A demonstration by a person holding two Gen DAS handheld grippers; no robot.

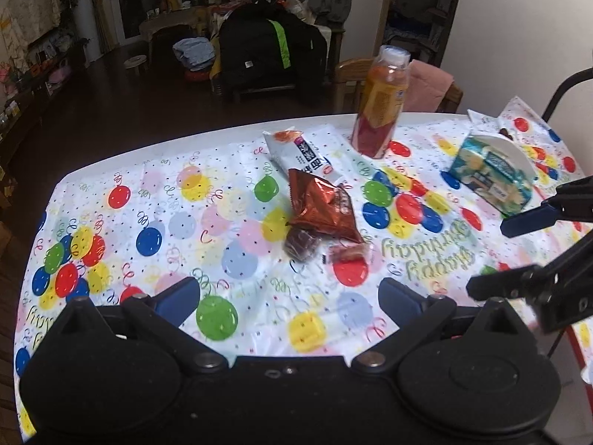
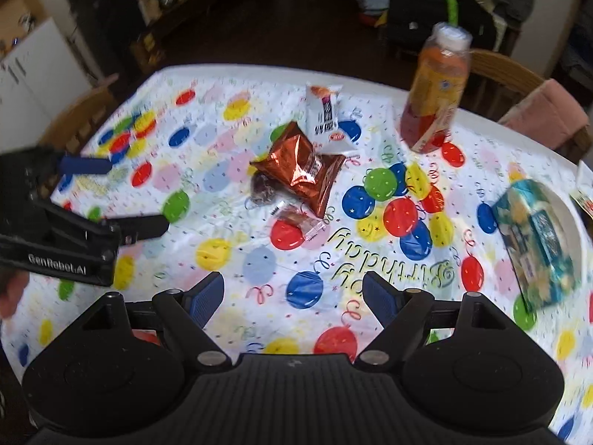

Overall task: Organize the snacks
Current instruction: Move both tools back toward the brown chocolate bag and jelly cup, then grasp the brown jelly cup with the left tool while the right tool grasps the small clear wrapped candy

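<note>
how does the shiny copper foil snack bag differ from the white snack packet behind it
The shiny copper-red foil snack bag is metallic and crinkled; the white plastic snack packet is matte, smoother and printed with dark lettering. The foil bag looks puffier and wider, the white packet flatter and more elongated. The foil bag overlaps the white packet's near end. Both lie flat, sealed, on the balloon-print tablecloth, with neither open gripper touching them.

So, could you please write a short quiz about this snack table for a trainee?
1. True or false: the juice bottle lies on its side.
2. Which snack partly covers the white packet? A) copper foil bag B) tissue pack C) a banana
3. Fill in: both the left gripper and the right gripper are ____ and hold nothing.

Key: 1 false, it stands upright; 2 A; 3 open.
</note>
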